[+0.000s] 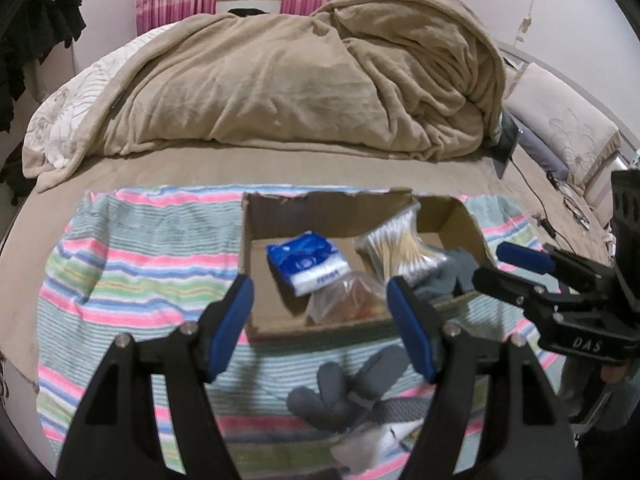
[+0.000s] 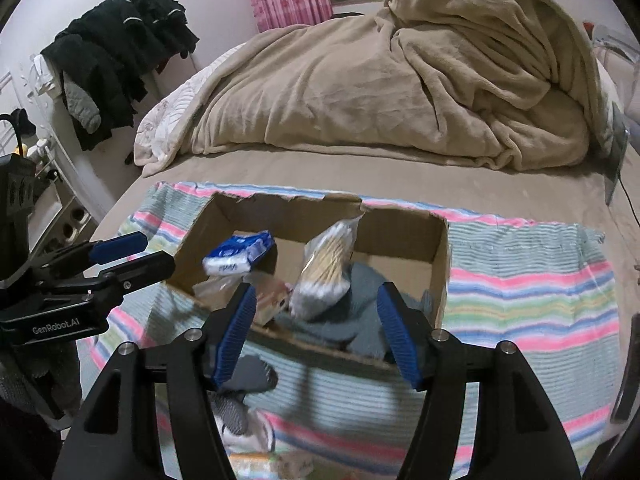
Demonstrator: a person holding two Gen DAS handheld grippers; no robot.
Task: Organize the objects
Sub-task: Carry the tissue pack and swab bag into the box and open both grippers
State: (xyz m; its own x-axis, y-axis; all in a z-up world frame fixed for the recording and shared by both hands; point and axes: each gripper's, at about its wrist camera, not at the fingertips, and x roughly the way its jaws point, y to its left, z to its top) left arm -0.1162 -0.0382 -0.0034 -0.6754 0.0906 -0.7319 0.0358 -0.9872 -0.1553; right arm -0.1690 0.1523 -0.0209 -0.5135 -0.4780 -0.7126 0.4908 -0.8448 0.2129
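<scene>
An open cardboard box (image 1: 256,240) (image 2: 438,264) sits on a striped towel (image 1: 140,264) (image 2: 528,280) on the bed. Inside lie a blue tissue pack (image 1: 306,260) (image 2: 240,254), a bag of cotton swabs (image 1: 400,248) (image 2: 328,268), a clear plastic bag (image 1: 344,296) and a grey glove (image 1: 456,272) (image 2: 352,320). A second grey glove (image 1: 348,388) (image 2: 248,376) lies on the towel in front of the box. My left gripper (image 1: 320,328) is open above the box's near edge. My right gripper (image 2: 316,332) is open over the box's right part, and shows in the left wrist view (image 1: 500,264).
A rumpled beige blanket (image 1: 300,80) (image 2: 400,80) covers the far half of the bed. Pillows (image 1: 560,128) lie at the right. Dark clothes (image 2: 120,56) hang at the left wall. White packaging (image 1: 372,444) (image 2: 256,440) lies near the towel's front edge.
</scene>
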